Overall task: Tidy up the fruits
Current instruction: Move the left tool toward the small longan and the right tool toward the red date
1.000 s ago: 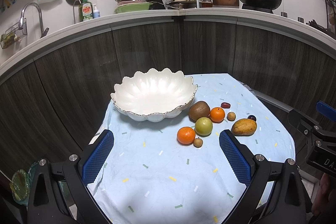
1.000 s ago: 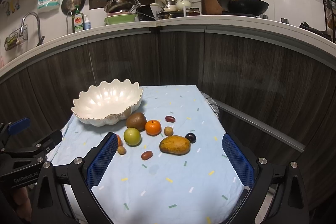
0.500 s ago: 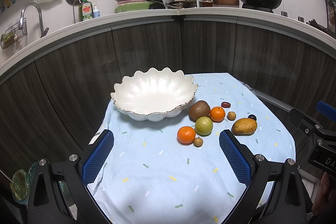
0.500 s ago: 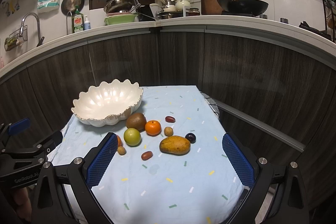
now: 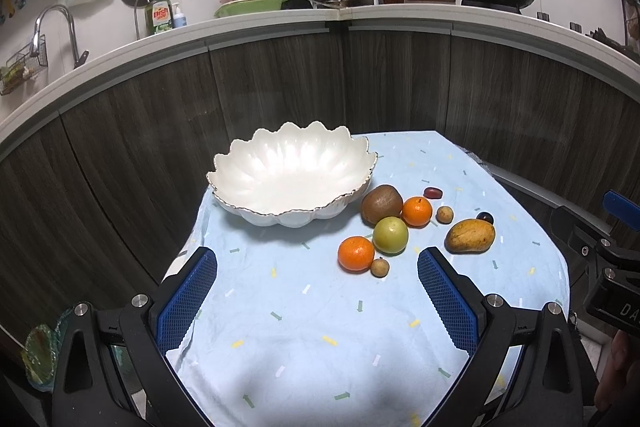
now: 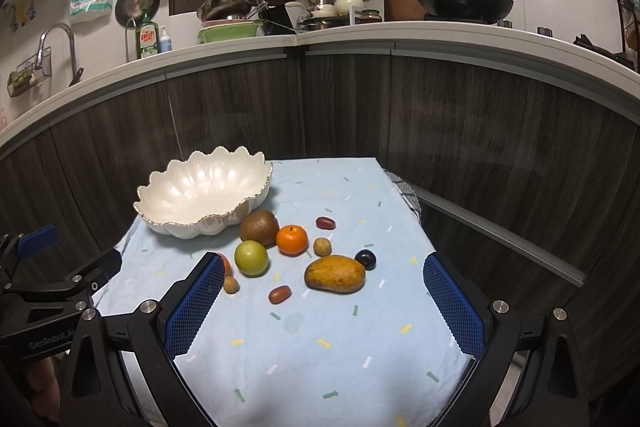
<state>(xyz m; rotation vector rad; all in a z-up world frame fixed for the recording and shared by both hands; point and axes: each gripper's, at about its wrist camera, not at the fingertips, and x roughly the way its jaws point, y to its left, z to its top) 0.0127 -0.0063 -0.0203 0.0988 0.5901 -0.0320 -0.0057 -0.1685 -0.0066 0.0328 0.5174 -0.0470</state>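
While both grippers' jaws gape wide, holding nothing, bowl point(image 5: 292, 179) sits empty; every fruit point(image 6: 334, 273) waits on worktop point(image 5: 320, 327)

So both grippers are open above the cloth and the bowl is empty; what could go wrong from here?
1. The kiwi, tangerine and green apple sit bunched together, so fingers closing on one may knock its neighbours rolling.
2. The plum lies near the tablecloth's right edge and could roll off.
3. The small longan beside the right gripper's left finger may slip the wide pads.
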